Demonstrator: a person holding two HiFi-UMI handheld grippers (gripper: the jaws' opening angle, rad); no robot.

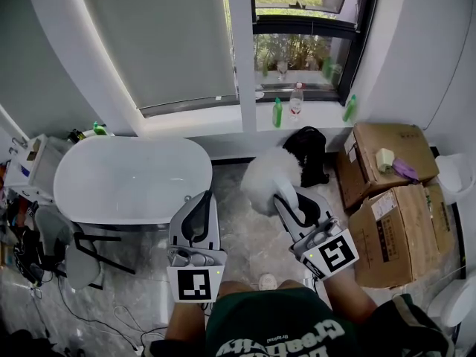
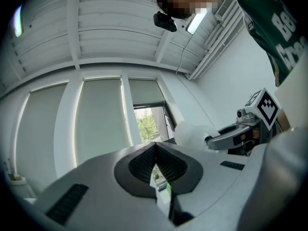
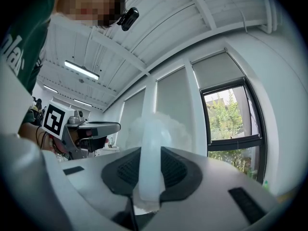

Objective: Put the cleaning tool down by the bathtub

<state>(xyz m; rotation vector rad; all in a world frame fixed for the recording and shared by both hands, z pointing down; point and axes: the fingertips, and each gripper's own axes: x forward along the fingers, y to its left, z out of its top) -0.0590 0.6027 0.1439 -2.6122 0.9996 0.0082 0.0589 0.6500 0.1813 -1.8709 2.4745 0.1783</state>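
The white oval bathtub (image 1: 130,178) stands at the left under the window. The cleaning tool is a fluffy white duster (image 1: 269,175) on a pale plastic handle (image 3: 151,163). My right gripper (image 1: 287,193) is shut on that handle, and the fluffy head (image 3: 159,128) sticks out past the jaws, over the floor to the right of the tub. My left gripper (image 1: 201,201) hovers by the tub's near right end. Its jaws are shut with nothing between them (image 2: 155,146). The left gripper view shows the right gripper (image 2: 240,129) and the duster (image 2: 193,134) off to the side.
Two cardboard boxes (image 1: 387,199) are stacked along the right wall, with a black bag (image 1: 309,152) beside them. Bottles (image 1: 277,112) stand on the window sill. A grey chair (image 1: 74,253) and cables sit left of me, and a cluttered shelf (image 1: 30,162) is at the tub's far end.
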